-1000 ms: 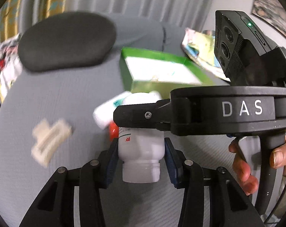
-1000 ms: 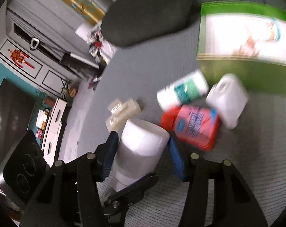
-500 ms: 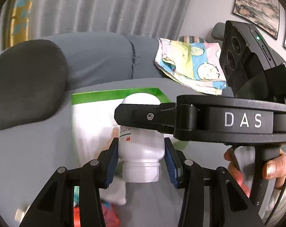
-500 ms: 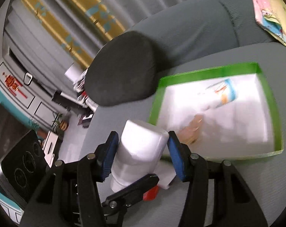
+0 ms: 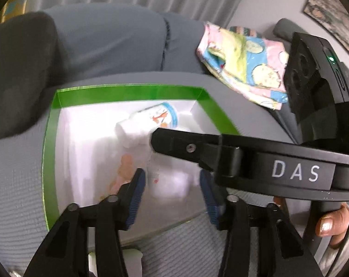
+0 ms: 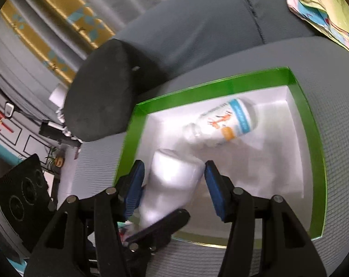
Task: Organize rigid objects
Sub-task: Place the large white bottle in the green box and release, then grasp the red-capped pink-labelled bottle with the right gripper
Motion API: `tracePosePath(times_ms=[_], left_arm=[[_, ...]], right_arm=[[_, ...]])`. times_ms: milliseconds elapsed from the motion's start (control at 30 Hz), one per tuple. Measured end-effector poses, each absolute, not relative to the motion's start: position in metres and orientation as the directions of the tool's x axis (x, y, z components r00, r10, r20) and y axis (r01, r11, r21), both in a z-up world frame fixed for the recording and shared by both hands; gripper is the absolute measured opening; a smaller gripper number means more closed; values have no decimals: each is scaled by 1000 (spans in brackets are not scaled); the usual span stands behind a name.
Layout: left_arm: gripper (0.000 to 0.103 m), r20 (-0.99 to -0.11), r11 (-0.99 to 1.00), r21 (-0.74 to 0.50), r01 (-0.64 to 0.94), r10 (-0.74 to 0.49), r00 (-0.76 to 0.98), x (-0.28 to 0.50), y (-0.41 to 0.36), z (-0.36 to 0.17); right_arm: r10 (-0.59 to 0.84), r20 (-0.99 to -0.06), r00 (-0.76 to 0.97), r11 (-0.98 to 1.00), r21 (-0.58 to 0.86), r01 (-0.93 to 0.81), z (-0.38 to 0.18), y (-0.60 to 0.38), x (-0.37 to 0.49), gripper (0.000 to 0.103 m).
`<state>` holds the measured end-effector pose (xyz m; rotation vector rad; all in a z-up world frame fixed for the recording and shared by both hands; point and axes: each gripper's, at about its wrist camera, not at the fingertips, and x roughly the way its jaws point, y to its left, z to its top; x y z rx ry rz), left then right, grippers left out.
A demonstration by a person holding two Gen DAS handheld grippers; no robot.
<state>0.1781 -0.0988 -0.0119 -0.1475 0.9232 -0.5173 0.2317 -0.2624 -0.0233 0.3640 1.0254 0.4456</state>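
Observation:
A green-rimmed box (image 5: 128, 92) (image 6: 197, 90) with a white inside lies on the grey sofa seat. In it rests a white bottle with an orange and blue label (image 5: 156, 117) (image 6: 227, 122). A plain white bottle (image 5: 170, 180) (image 6: 172, 184), blurred, is over the box floor between the pads of both grippers. My left gripper (image 5: 172, 177) is opening, with gaps on both sides of the bottle. My right gripper (image 6: 174, 173) is opening too, and its pads no longer squeeze the bottle. One right gripper finger (image 5: 186, 146) crosses above the bottle; a left finger (image 6: 160, 226) crosses below it.
A dark cushion (image 5: 17, 69) (image 6: 100, 97) lies left of the box. A colourful cloth (image 5: 243, 69) (image 6: 324, 11) is draped at the back right. A person's hand (image 5: 329, 224) holds the right gripper's handle. Small white (image 5: 128, 260) and red items (image 6: 123, 228) lie in front of the box.
Both grippers carried the plain white bottle from the loose items on the seat to over the green box. Their jaws have widened and the bottle has come free between the pads.

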Motion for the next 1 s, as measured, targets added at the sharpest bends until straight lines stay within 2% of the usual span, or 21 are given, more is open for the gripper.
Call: tracePosePath(times_ms=[33, 67, 100, 200, 300, 400, 667, 1000], left_arm=[[74, -728, 872, -333, 358, -479, 491, 179, -99, -14], [90, -734, 882, -318, 348, -462, 498, 179, -98, -14], [97, -738, 891, -305, 337, -445, 507, 178, -97, -15], [100, -746, 906, -286, 313, -415, 521, 176, -90, -13], [102, -765, 939, -209, 274, -331, 552, 172, -86, -10], [102, -766, 962, -134, 240, -254, 590, 164, -82, -6], [102, -732, 985, -59, 159, -151, 665, 147, -71, 10], [102, -689, 991, -26, 129, -112, 716, 112, -60, 36]], right_arm=[[502, -740, 447, 860, 482, -168, -26, -266, 232, 64], [496, -743, 449, 863, 478, -161, -27, -268, 234, 66], [483, -747, 457, 870, 469, -152, -27, -271, 234, 69], [422, -762, 492, 901, 413, -134, -22, -279, 232, 86], [375, -766, 522, 924, 356, -140, -14, -283, 226, 101], [331, -771, 544, 942, 304, -142, -8, -285, 220, 102], [270, -749, 606, 962, 232, -143, 13, -290, 195, 102], [277, -730, 625, 961, 226, -161, 32, -290, 155, 102]])
